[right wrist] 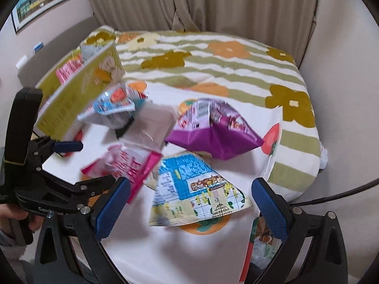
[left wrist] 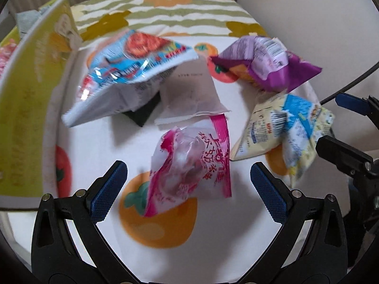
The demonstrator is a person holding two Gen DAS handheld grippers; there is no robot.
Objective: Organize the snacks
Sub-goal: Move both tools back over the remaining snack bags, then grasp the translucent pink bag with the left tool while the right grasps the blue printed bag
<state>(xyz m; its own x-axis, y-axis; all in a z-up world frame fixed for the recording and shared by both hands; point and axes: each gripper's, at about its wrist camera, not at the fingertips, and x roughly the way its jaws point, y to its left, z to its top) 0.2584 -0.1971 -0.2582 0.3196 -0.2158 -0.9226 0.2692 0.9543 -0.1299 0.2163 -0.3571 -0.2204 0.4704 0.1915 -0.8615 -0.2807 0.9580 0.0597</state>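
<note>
Left wrist view gives me five loose snack packets on the fruit-print cloth (left wrist: 71,123), plus a small dark item half hidden under two of them. Taking the pink packet (left wrist: 191,163) as my landmark: it lies just ahead of my left tongs (left wrist: 188,184), whose blue pads stand wide apart and hold nothing. Its red Chinese lettering is too smeared for me to read. Beyond it sits a plain grey-white sachet (left wrist: 191,94), and left of that a blue-and-red packet (left wrist: 132,71). To the right of the pink one is a blue-and-cream packet (left wrist: 284,130) showing a barcode; farther back right, a purple bag (left wrist: 267,66). A yellow-green box (left wrist: 30,90) stands at far left.

Right wrist view adds what the other lacks: beige curtains (right wrist: 213,2), a framed picture (right wrist: 40,0) on the wall and the flowered striped bedspread (right wrist: 236,68). My right tongs (right wrist: 189,203), also spread and empty, frame the blue-and-cream packet (right wrist: 189,189).
</note>
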